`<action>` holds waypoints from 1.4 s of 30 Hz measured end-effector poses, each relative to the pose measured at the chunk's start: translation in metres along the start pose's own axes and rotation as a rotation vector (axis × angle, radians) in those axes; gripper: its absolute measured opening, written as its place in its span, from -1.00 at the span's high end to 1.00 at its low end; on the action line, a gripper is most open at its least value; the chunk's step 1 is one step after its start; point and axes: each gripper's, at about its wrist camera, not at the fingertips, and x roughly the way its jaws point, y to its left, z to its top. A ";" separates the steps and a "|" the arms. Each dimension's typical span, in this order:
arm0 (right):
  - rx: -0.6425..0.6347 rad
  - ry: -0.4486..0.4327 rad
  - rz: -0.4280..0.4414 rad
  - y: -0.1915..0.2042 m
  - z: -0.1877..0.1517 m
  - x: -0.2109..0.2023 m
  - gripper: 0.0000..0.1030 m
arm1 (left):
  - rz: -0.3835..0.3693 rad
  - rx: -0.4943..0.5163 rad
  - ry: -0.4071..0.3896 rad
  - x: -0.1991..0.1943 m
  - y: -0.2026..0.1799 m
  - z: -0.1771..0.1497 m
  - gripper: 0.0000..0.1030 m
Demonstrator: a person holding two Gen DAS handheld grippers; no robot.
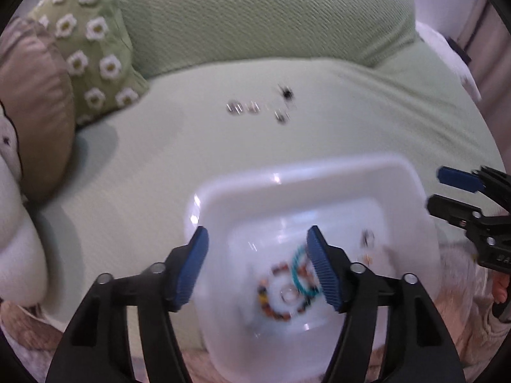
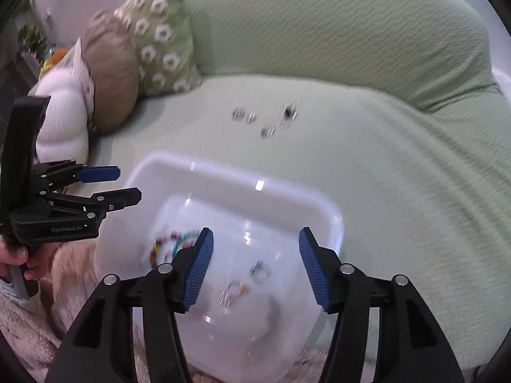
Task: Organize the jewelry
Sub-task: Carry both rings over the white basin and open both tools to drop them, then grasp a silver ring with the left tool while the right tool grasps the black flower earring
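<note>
"GenRobot.AI" printed on left gripper (image 2: pixel 123 185) body.

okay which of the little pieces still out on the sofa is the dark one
The black piece at the far right of the cluster on the sofa. The others beside it look silvery. Blur hides what kind each is.

Glossy white plastic tray (image 1: pixel 399 191) (smooth), matt textured green cloth sofa (image 1: pixel 255 16)

I stood in a home living room, green sofa (image 2: pixel 335 48) ahead, daisy cushion (image 2: pixel 159 32) at ten o'clock, houseplant (image 2: pixel 30 40) beyond it.
</note>
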 end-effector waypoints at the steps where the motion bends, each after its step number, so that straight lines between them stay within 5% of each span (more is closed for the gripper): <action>1: 0.012 -0.013 0.000 -0.005 0.009 -0.002 -0.11 | 0.006 -0.005 -0.009 0.000 0.003 0.009 -0.33; 10: 0.095 -0.020 -0.050 -0.042 0.091 0.034 -0.18 | 0.044 -0.106 0.011 0.064 0.032 0.112 -0.37; 17: 0.105 0.045 -0.066 -0.058 0.103 0.087 -0.18 | 0.059 -0.113 0.120 0.155 0.036 0.154 -0.36; 24: 0.087 0.086 -0.090 -0.061 0.096 0.109 -0.18 | 0.008 -0.122 0.168 0.201 0.042 0.169 -0.34; 29: 0.071 0.089 -0.085 -0.058 0.095 0.112 -0.18 | 0.040 -0.099 0.195 0.224 0.041 0.169 -0.16; 34: 0.071 0.107 -0.093 -0.057 0.093 0.120 -0.18 | 0.043 -0.088 0.195 0.220 0.037 0.166 0.58; 42: 0.116 0.127 -0.073 -0.057 0.115 0.138 -0.18 | 0.004 -0.114 0.186 0.205 0.043 0.157 0.60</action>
